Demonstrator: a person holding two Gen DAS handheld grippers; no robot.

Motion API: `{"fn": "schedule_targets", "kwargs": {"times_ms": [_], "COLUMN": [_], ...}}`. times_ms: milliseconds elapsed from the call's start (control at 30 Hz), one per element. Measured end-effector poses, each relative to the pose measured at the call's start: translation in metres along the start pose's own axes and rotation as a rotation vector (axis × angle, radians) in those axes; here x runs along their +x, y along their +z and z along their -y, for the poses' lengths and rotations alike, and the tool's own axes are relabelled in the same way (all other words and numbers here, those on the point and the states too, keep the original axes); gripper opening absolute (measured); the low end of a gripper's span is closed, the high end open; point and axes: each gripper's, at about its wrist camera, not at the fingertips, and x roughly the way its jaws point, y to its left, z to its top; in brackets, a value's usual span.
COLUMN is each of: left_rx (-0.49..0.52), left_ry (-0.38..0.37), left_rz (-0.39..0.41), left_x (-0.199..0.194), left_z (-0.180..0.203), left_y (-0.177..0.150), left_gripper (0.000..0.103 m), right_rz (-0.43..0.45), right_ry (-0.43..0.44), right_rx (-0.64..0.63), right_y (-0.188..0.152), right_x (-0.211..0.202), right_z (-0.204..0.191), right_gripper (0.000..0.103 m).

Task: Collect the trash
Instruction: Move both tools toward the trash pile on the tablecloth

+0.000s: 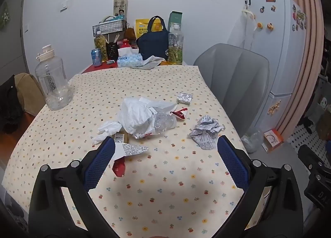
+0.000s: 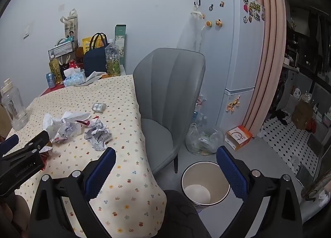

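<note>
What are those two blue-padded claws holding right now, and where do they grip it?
Nothing. The left gripper and the right gripper both stand wide open, and the trash lies untouched on the table.

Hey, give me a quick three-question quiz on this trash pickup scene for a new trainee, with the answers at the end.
1. True or false: the bin on the floor already holds crumpled paper.
2. Multiple choice: the crumpled printed paper lies on the tablecloth nearest to which side? A) the big clear jug B) the grey chair C) the tissue box
3. Fill in: both the left gripper and the right gripper have their fingers ____ and hold nothing.

Key: 1 false, the bin looks empty; 2 B; 3 open.
</note>
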Motion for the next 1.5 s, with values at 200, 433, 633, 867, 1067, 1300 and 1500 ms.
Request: {"fn": "schedule_targets", "kwargs": {"times_ms": [200,433,633,867,1067,1300,1500], "left_rx": [-0.005,0.002,0.002,0.002,-0.003,-0.021,-0.033], "left_ry": [-0.009,-0.015,-0.018,-0.018,-0.014,-0.004,0.007], "left_rz": [0.000,0.002,0.001,0.000,0.002,0.004,0.005], "left_x": [0.003,0.003,0.004,0.003,0.003,0.000,-0.001], "left_z": [0.001,0.004,0.004,0.003,0.000,-0.008,-0.013], "left_y": [0.000,-0.001,-0.002,-0.002,-0.003,-0.004,-0.004], "left_gripper": [0.098,0.098,0.098,0.098,0.098,0.098,0.098], "right_rz": [-0.004,-0.002,-0.001,-0.004,-0.005,-0.006,-0.008], "right_ry": [-0.009,-0.010,-0.012,-0.011,-0.010,0.000,0.004], "right_rx": [0.004,0.003,0.005,0.003,0.003,-0.001,-0.002], "right_y": [0.000,0.000,0.001,0.000,0.000,-0.003,-0.004], "right_x": [0.010,0.011,0.010,0.011,0.012,0.013,0.014], "right_z": [-0.004,-0.004,-0.005,-0.004,-0.004,-0.008,-0.011], "right_gripper": [0.095,0.095,0.095,0.095,0.095,0.095,0.095]}}
